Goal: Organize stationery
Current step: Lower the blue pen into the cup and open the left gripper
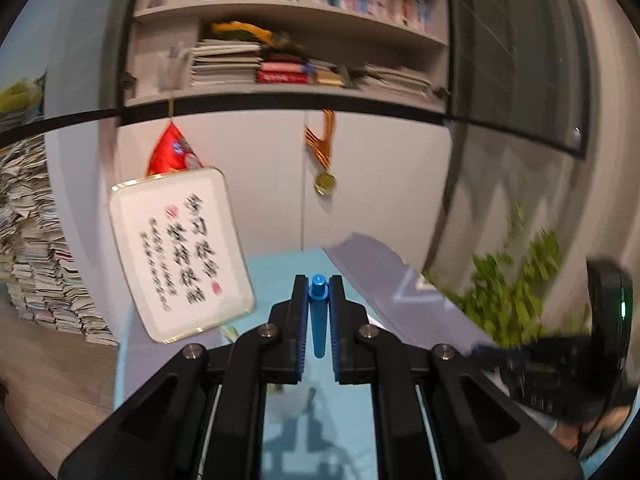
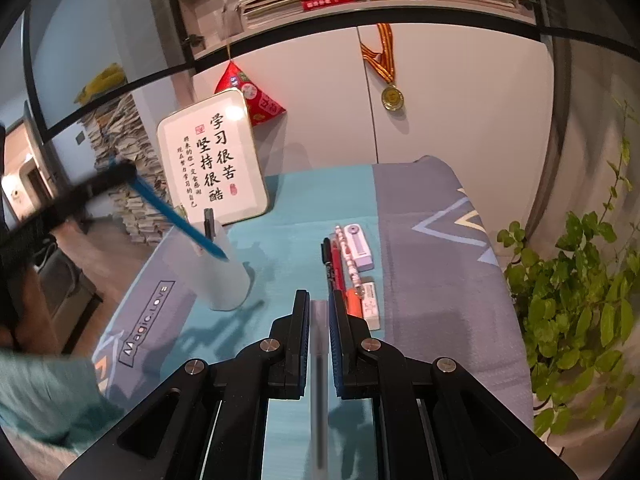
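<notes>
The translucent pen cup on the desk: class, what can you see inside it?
Inside the pen cup stands a dark pen, and the blue pen held by the left tool dips its tip in. The frosted wall hides whatever lies lower down.

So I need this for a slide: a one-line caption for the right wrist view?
Right gripper holds a clear pen while the left lowers a blue pen into the translucent cup.

Left gripper [image 1: 319, 284]: your black linkage arms, four round silver screws, blue ribbed pads [image 1: 303, 332] inside the fingers.
Right gripper [image 2: 319, 300]: the same black frame and silver screws (blue pads too).
Sleeve [image 2: 44, 396]: your teal cuff, blurred.
Marking: a green light [image 1: 623, 307] on the black housing.
</notes>
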`<state>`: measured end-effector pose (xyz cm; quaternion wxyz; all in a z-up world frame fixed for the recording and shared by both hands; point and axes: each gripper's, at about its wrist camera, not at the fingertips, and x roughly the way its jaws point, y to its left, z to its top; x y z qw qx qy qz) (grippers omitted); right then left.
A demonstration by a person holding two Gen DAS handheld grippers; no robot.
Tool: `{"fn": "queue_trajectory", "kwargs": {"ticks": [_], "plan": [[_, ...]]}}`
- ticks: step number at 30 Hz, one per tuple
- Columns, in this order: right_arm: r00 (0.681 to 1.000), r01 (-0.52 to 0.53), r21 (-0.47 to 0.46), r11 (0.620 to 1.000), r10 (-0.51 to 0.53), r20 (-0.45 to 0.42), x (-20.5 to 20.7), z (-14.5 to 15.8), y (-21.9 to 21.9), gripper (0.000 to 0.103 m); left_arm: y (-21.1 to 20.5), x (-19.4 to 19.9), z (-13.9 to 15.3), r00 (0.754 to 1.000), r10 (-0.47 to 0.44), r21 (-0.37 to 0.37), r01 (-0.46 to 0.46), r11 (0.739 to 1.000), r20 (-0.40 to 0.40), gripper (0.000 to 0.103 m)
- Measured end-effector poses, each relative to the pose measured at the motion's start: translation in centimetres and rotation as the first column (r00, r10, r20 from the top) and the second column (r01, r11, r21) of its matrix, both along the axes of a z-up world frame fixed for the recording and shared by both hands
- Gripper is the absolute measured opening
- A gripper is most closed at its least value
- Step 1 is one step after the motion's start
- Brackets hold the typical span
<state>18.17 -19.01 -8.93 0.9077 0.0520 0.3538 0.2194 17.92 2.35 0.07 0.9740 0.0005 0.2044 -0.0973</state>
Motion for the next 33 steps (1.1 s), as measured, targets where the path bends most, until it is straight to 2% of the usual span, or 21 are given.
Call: {"fn": "queue_trajectory", "kwargs": {"ticks": [3,6,12,17,26,28,30,31,33], "plan": [[1.000,-0.005,-0.011,1.000,0.005,-0.001,0.0,0.0,0.4,0.010,1.4,0.4,0.9,0.999,0.032,-0.025,-0.032,0.999,0.005,0.007],[1.000,-0.003,-0.015,1.000,0.003,-0.001,0.0,0.1,0.5,0.010,2.3,0.6,0.7,0.998,0.062,-0.019,-0.063,0.998,-0.007,0.007],[1.000,-0.004,-0.018,1.000,0.004,0.001,0.3,0.2,1.0,0.010,3.0,1.8,-3.1,0.990,0.089,0.032,-0.086,0.996,-0.110,0.007],[1.000,-0.015,-0.022,1.000,0.015,0.006,0.4,0.5,1.8,0.010,3.0,2.8,-6.2,0.977,0.076,0.040,-0.069,0.997,-0.198,0.008],[0.996,-0.016,-0.022,1.000,0.018,0.085,0.5,3.2,3.8,0.010,2.8,2.4,-8.7,0.969,0.067,0.057,-0.055,0.997,-0.239,0.009],[0.992,-0.022,-0.027,0.999,0.025,0.127,0.5,4.4,4.7,0.010,3.1,1.9,-8.7,0.970,0.070,0.052,-0.059,0.997,-0.232,0.017],[0.986,-0.030,-0.030,0.999,0.035,0.165,0.6,5.5,5.7,0.010,3.7,0.9,-8.4,0.974,0.085,0.041,-0.078,0.996,-0.211,0.048],[0.982,-0.035,-0.031,0.999,0.040,0.185,0.7,6.2,6.4,0.010,3.9,0.4,-8.2,0.977,0.096,0.035,-0.091,0.995,-0.192,0.052],[0.975,-0.048,-0.029,0.998,0.053,0.218,0.9,7.4,7.7,0.010,4.6,-1.1,-7.7,0.983,0.114,0.029,-0.111,0.993,-0.146,0.053]]}}
